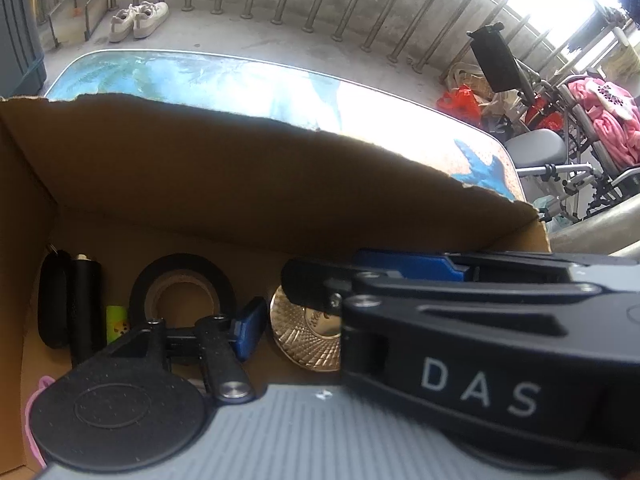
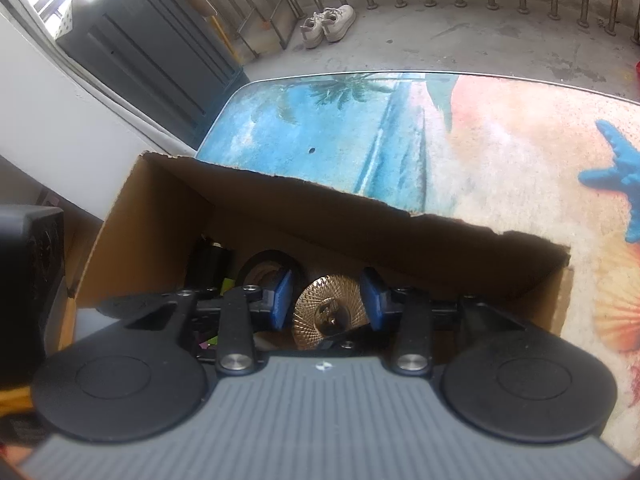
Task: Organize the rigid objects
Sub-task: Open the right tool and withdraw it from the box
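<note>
An open cardboard box [image 1: 240, 184] [image 2: 320, 216] stands on the table. On its floor lie a black tape roll [image 1: 180, 264], two black cylinders [image 1: 86, 304], a small green item [image 1: 117, 322] and something pink [image 1: 36, 400]. A gold ribbed disc [image 1: 304, 340] [image 2: 328, 312] is low inside the box. My right gripper [image 2: 327, 300] reaches into the box with its blue pads [image 2: 282, 300] against the disc's two edges. My left gripper [image 1: 320, 320] is beside it. Its one visible pad [image 1: 250, 328] stands a little off the disc. The right gripper [image 1: 356, 276] hides its other finger.
The table [image 2: 500, 140] has a glossy beach print with a blue starfish. Beyond it are a concrete floor, white shoes [image 1: 140, 20], a metal railing, a dark cabinet [image 2: 152, 48] and a wheelchair with clutter [image 1: 580, 140]. A black object [image 2: 28, 280] sits left of the box.
</note>
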### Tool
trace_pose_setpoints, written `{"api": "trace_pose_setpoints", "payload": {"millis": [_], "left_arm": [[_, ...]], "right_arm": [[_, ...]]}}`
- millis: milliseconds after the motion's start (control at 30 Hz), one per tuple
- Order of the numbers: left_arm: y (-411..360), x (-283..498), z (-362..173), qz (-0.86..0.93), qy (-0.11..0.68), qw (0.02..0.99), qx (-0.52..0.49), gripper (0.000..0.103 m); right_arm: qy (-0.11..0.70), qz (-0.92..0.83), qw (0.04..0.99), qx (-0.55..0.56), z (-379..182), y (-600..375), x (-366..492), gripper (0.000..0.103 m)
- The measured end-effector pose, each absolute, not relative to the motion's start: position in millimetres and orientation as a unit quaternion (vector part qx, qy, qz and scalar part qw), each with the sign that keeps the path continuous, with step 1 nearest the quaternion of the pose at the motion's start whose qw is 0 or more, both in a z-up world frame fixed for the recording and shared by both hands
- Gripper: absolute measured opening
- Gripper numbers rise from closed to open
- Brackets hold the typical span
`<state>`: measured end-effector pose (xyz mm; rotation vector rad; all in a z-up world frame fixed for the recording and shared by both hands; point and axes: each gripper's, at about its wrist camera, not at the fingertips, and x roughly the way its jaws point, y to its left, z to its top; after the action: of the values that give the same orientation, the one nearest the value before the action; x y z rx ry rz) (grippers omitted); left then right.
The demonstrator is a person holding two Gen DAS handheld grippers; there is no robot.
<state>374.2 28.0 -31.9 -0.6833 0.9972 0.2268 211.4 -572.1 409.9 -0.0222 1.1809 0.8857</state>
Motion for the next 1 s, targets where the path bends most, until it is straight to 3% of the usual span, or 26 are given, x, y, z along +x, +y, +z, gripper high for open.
{"api": "trace_pose_setpoints", "payload": {"millis": [100,167,333,667,1000], "left_arm": [[27,371,-27,0.108,0.46,0.822,-0.318,0.063],[26,366,-19,0.106,0.45,0.827,-0.319,0.074],[20,332,11,0.106,0.41,0.848,-0.319,0.082],[-14,177,70,0.04,0.288,0.91,-0.297,0.089],[-46,52,31,0.088,0.258,0.94,-0.205,0.089]], "right_arm": [[0.527,0.41,0.744,0.004,414,-576,210,0.037],[0.515,0.417,0.749,0.017,421,-582,206,0.037],[0.465,0.423,0.775,0.063,457,-614,183,0.039],[0.346,0.46,0.794,0.194,527,-725,66,0.044],[0.316,0.452,0.814,0.184,496,-742,-59,0.046]]}}
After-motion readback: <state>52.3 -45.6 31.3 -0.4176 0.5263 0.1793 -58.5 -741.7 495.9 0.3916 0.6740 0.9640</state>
